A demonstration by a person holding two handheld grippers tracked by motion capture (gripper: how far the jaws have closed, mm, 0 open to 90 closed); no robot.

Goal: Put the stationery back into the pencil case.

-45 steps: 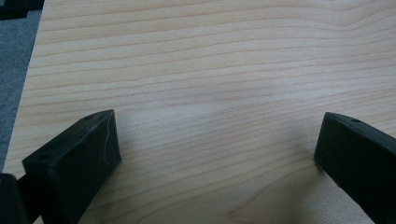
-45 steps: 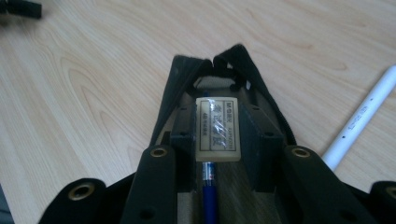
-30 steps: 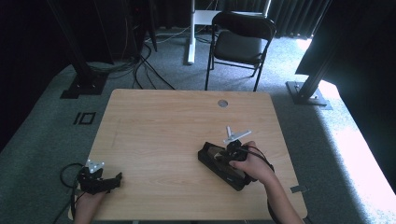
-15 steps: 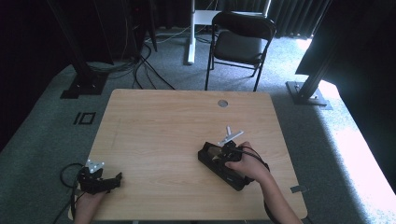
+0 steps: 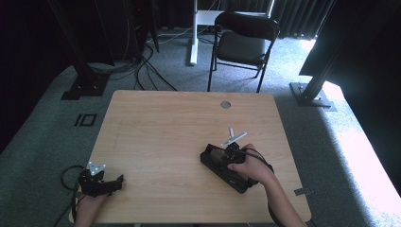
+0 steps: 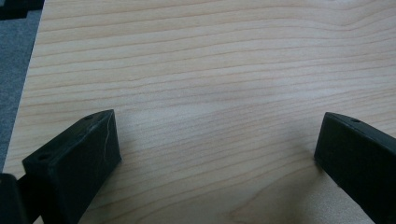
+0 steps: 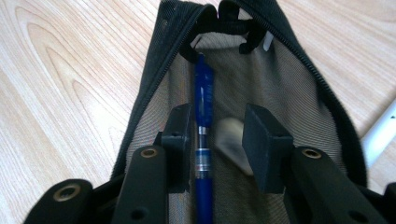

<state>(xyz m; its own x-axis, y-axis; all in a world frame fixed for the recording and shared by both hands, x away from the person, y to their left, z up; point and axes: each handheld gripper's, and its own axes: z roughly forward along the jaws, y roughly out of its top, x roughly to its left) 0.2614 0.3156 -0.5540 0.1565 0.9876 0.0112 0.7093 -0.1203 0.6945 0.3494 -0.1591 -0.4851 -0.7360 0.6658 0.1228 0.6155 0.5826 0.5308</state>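
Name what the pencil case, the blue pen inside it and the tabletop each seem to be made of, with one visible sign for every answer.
Pencil case: probably woven synthetic fabric, matt; a fine mesh weave shows, with a black zip along its edge.
Blue pen: likely glossy plastic, since light glints along the barrel; the silvery ring may be metal.
Tabletop: light wood or a wood-look laminate, smooth and satin; the grain lines are visible, but the look alone cannot tell which.

Tabletop (image 5: 161, 127) is open from 9 through 1 o'clock of the black pencil case (image 5: 226, 166), bare wood right across to the left gripper (image 5: 101, 182). Only obstacles: two white pens (image 5: 233, 137) at the case's 12 o'clock, just beside it. Inside the case, a blue pen (image 7: 203, 140) and a white eraser (image 7: 229, 140) crowd the gap between the right gripper's (image 7: 215, 140) jaws.
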